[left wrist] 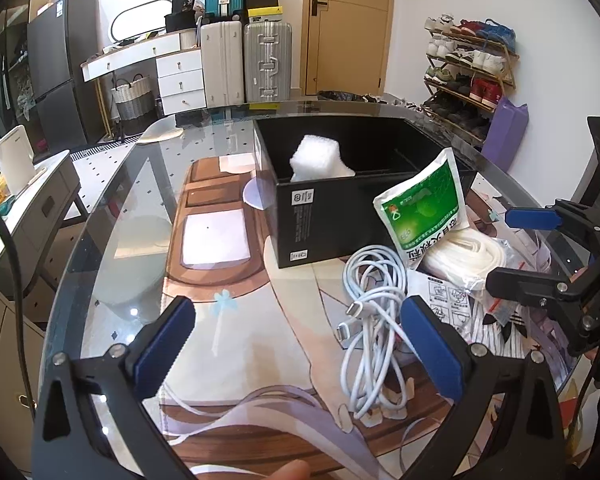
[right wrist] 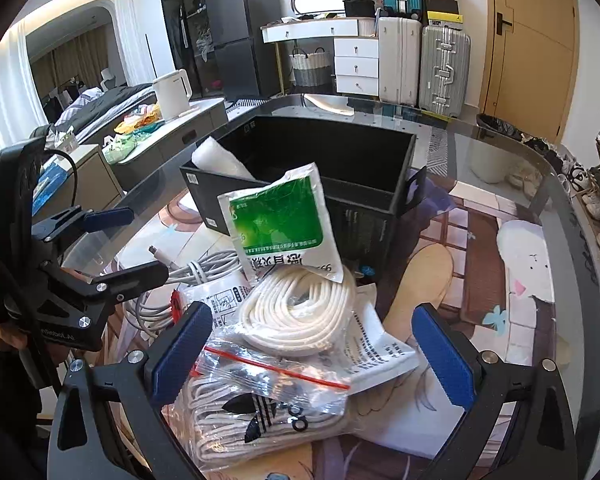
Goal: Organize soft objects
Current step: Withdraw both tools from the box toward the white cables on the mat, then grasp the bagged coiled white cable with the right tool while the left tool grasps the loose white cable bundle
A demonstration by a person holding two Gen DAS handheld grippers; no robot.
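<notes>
A black open box stands on the glass table and holds a white foam piece. In front of it lies a pile: a green and white packet leaning on the box, a coiled white rope, a white charging cable and bagged striped socks. My left gripper is open, its right finger beside the cable. My right gripper is open above the socks bag, holding nothing.
A printed mat covers the glass table. Printed leaflets lie under the rope. Suitcases, a drawer unit and a shoe rack stand beyond the table. A counter with a white kettle is to the left.
</notes>
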